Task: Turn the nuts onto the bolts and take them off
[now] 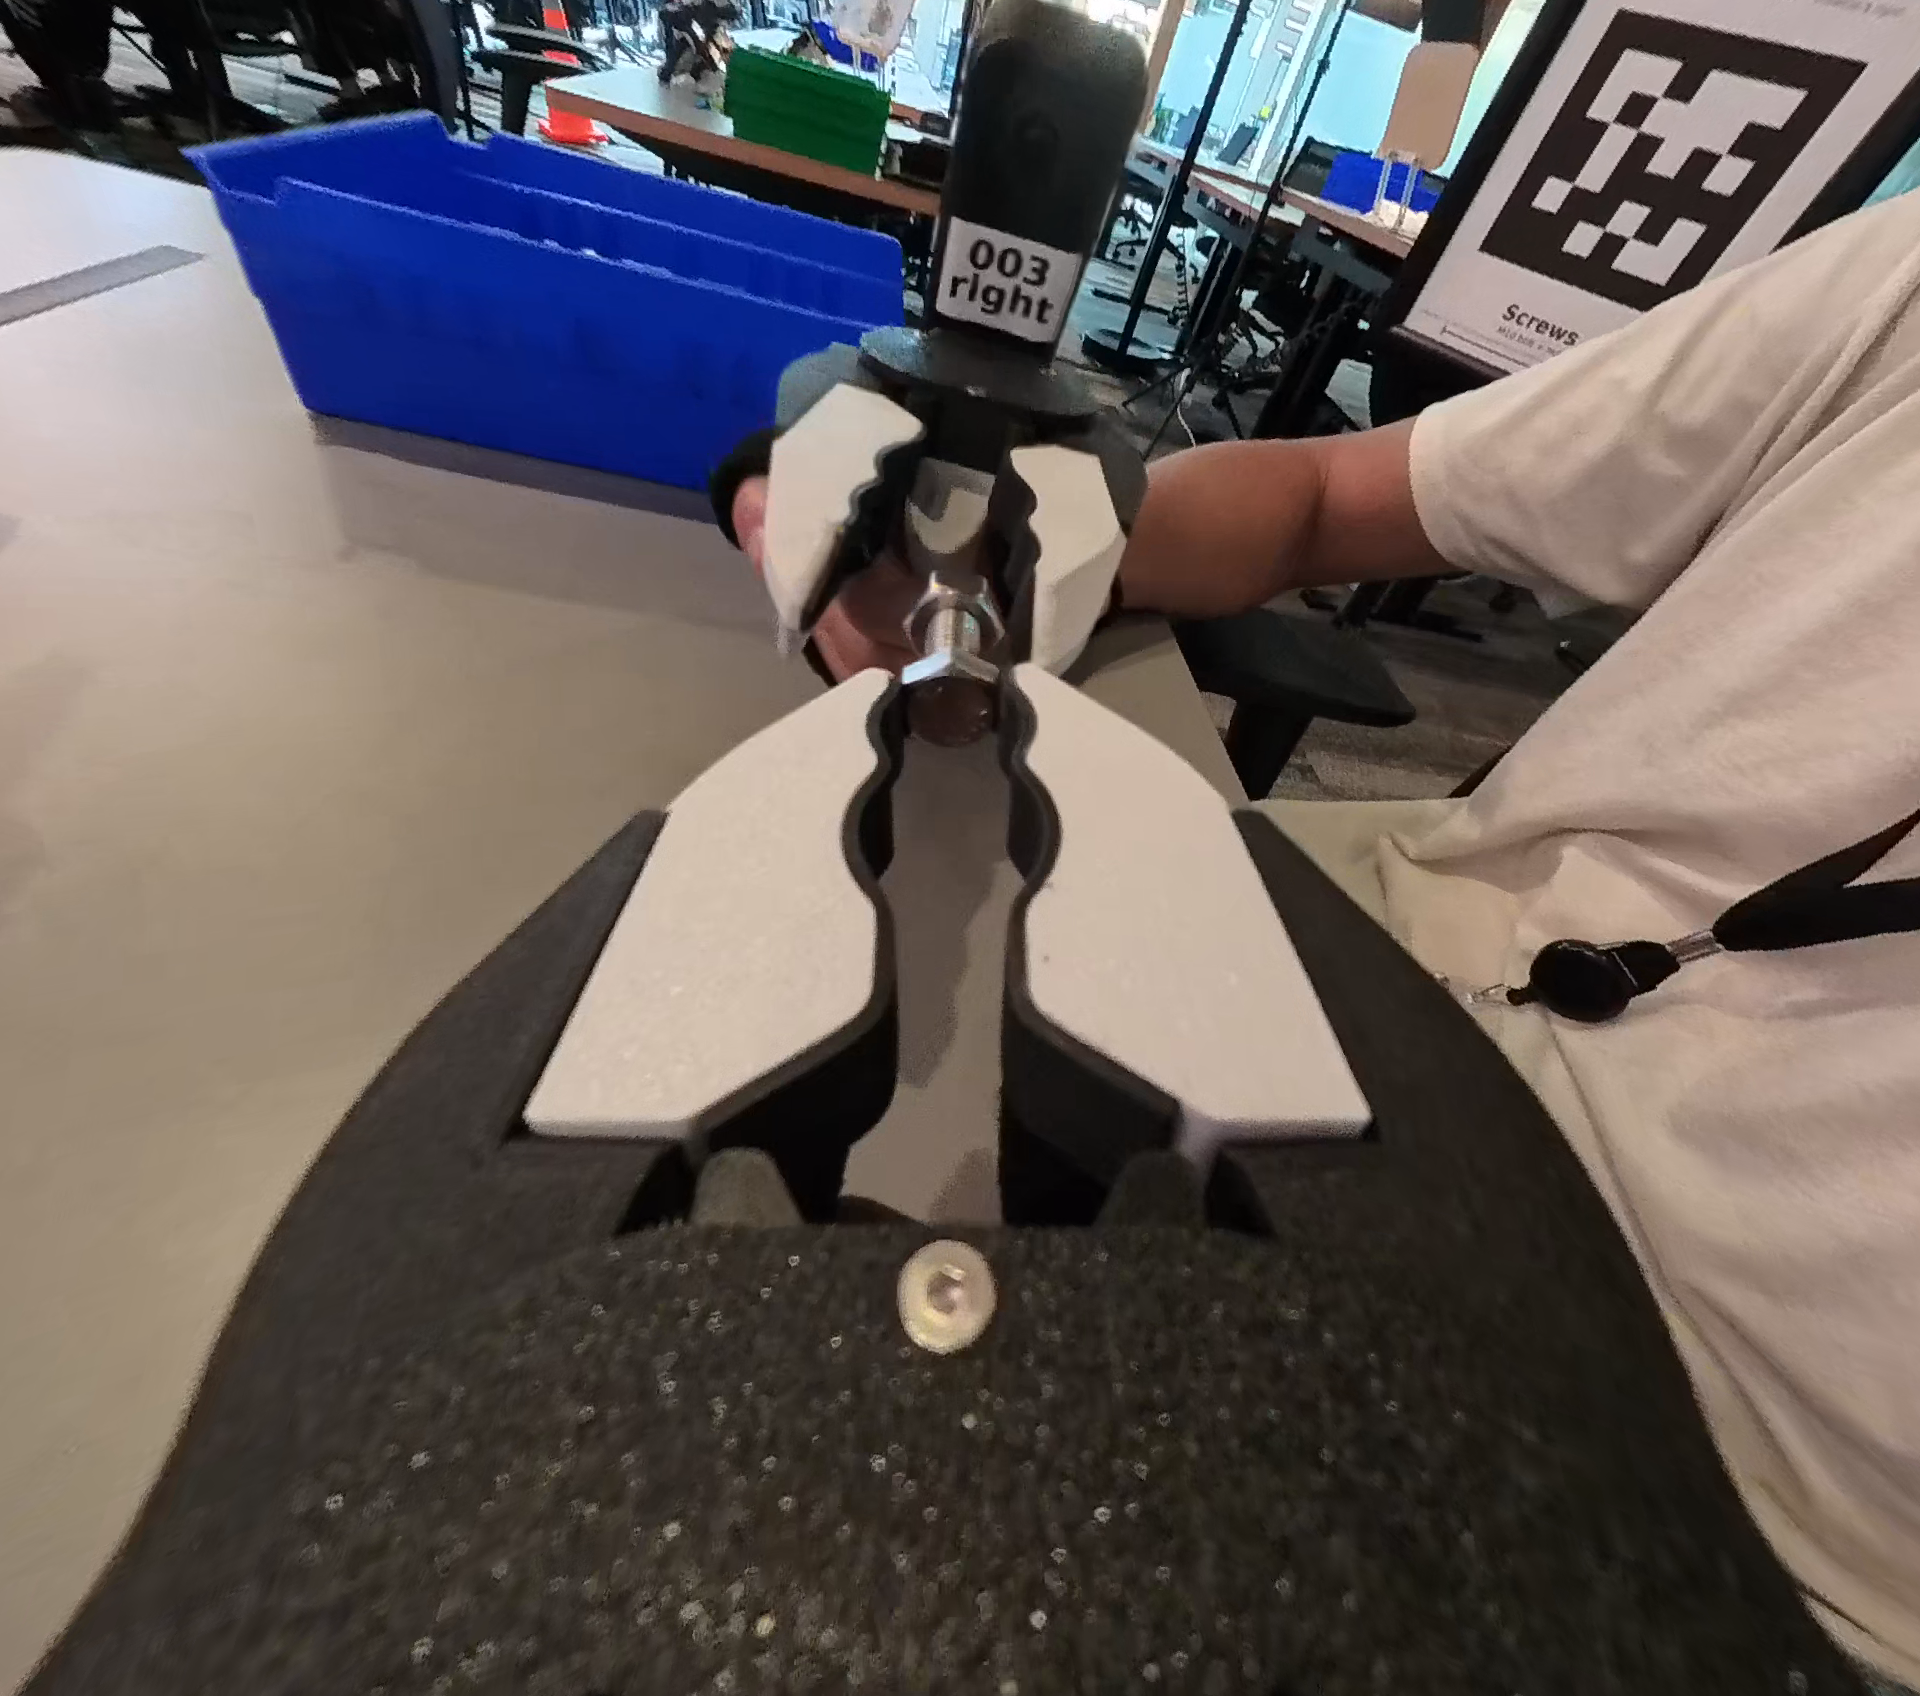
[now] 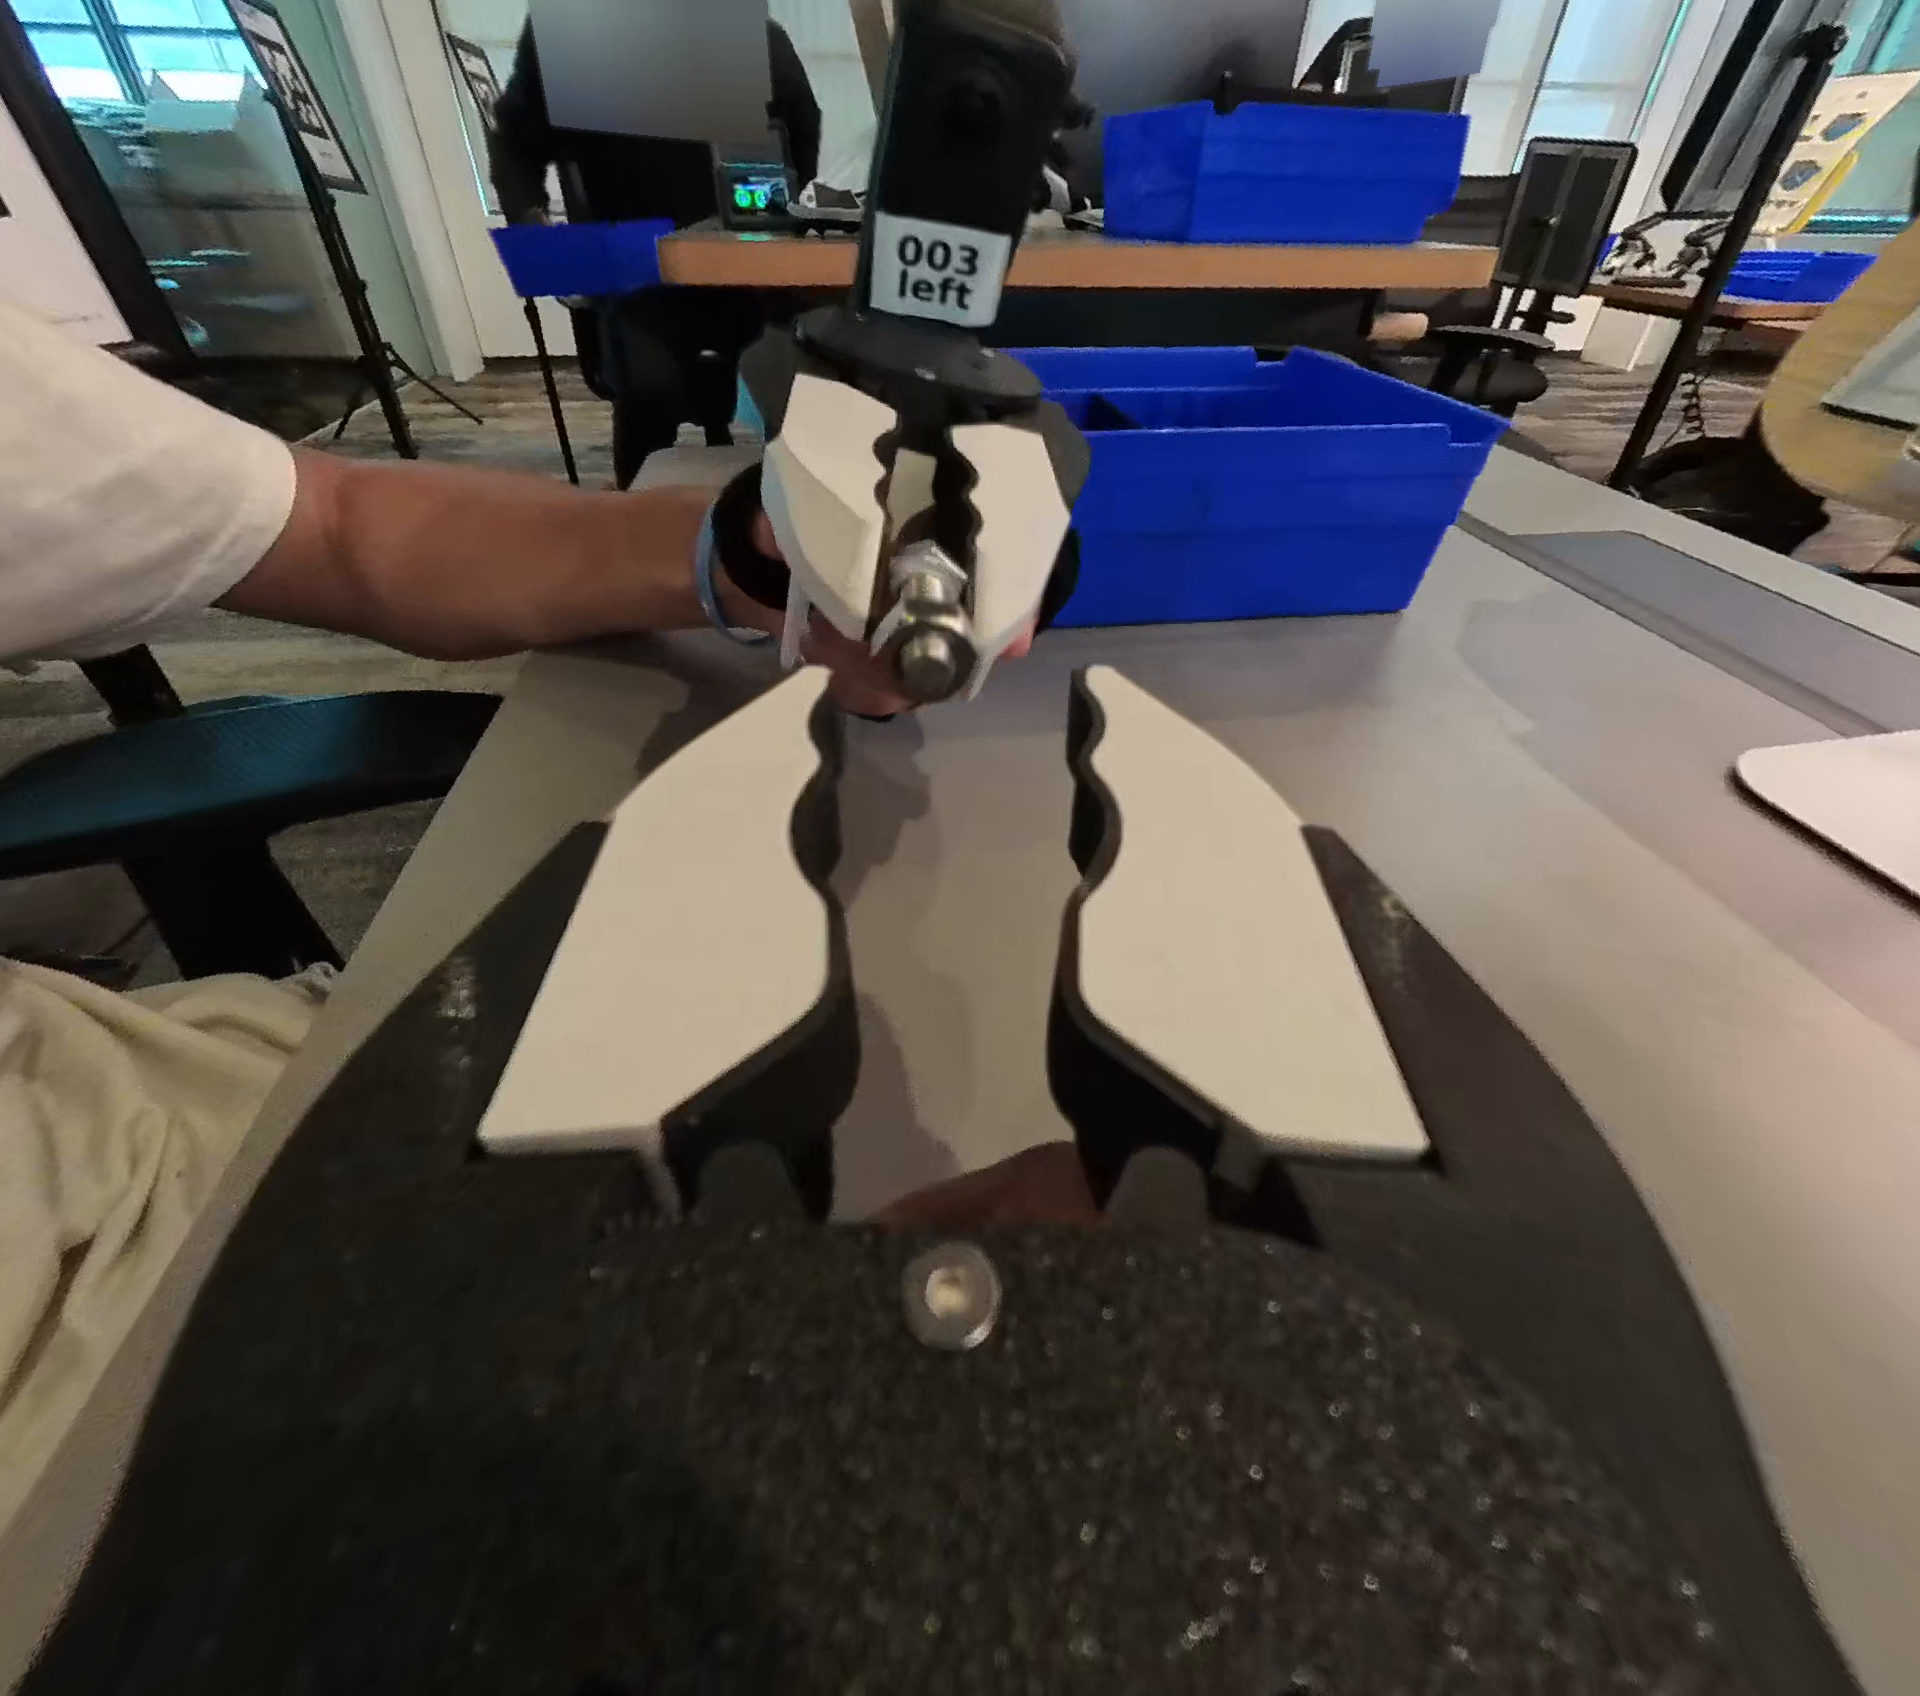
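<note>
A silver bolt (image 1: 940,647) with a hex nut (image 1: 956,607) on its shaft is held in the air above the grey table (image 1: 260,763). My left gripper (image 1: 951,696) is shut on the bolt's near end. My right gripper (image 1: 923,647) faces it, open, with its fingers on either side of the nut and apart from it. In the right wrist view, the right gripper (image 2: 951,685) is wide open and empty. Just past its tips, the left gripper (image 2: 928,659) is clamped on the bolt (image 2: 930,667), with the nut (image 2: 923,578) between its fingers.
A blue bin (image 1: 520,316) stands on the table behind the grippers; it also shows in the right wrist view (image 2: 1299,503). A framed marker sign (image 1: 1662,140) stands at the right. A white flat object (image 2: 1849,805) lies at the right table edge. A black chair armrest (image 2: 208,763) sits beside the table. The tips of both grippers are at nearly the same place.
</note>
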A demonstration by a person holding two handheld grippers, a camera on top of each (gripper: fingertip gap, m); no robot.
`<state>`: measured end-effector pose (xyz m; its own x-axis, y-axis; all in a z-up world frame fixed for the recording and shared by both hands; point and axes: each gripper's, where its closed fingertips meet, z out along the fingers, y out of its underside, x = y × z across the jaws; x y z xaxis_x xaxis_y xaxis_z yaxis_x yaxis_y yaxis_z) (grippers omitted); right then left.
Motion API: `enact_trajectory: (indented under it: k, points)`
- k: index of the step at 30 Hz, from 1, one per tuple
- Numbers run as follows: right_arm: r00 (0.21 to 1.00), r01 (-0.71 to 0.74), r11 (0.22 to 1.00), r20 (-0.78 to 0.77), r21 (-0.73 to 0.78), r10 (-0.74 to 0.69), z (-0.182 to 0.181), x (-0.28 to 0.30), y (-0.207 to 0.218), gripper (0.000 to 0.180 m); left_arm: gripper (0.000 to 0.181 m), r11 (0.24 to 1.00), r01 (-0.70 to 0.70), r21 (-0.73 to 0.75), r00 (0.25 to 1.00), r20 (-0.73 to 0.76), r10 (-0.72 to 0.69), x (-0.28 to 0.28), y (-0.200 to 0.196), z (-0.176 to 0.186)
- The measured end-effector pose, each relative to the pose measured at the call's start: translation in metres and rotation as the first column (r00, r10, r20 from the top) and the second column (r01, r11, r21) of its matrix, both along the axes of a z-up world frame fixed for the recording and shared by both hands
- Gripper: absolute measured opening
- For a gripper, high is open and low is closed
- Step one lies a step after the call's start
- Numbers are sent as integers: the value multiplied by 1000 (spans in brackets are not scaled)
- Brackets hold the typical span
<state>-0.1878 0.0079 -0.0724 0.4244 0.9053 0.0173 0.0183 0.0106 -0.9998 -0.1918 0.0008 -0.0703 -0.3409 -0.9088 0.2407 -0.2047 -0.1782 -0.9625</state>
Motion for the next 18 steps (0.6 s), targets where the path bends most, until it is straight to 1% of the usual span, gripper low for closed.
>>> enact_trajectory:
  k: [2,4,6,10,11,12,13,14,16,17,18]
  points:
    - [1000,-12,1000,14,5,12,-2,-3,-1,36,17,1000,2,0,1000,-8,-2,2,-2,-3]
    - [999,-32,999,29,13,32,-2,-4,-5,18,17,1000,10,2,1000,-21,-10,3,-4,-5]
    - [998,-38,999,54,2,38,-3,-5,-6,18,17,1000,15,2,1000,-20,-15,3,-5,-5]
    - [999,-32,999,38,7,31,2,-3,-7,18,17,1000,1,7,1000,-15,-1,5,-5,-4]
    - [999,-37,999,23,2,37,4,-2,-8,17,30,1000,-23,18,1000,-20,24,6,-3,-5]
    - [999,-33,999,12,-5,33,5,-1,-7,18,50,999,-42,31,999,-26,43,7,-1,-4]
    - [1000,-13,1000,7,-2,13,8,3,-5,18,63,997,-66,40,997,-34,67,6,2,-2]
    - [1000,5,1000,2,2,-5,10,7,-4,18,70,993,-105,54,994,-37,107,6,5,3]
    - [997,73,997,-6,15,-72,19,20,-2,18,74,960,-257,107,965,-26,261,5,19,14]
    - [993,120,992,-7,29,-120,26,30,-3,18,76,921,-365,137,928,-26,371,3,29,17]
    - [983,183,982,-5,41,-182,35,44,-4,17,75,863,-474,173,875,-20,484,-3,39,19]
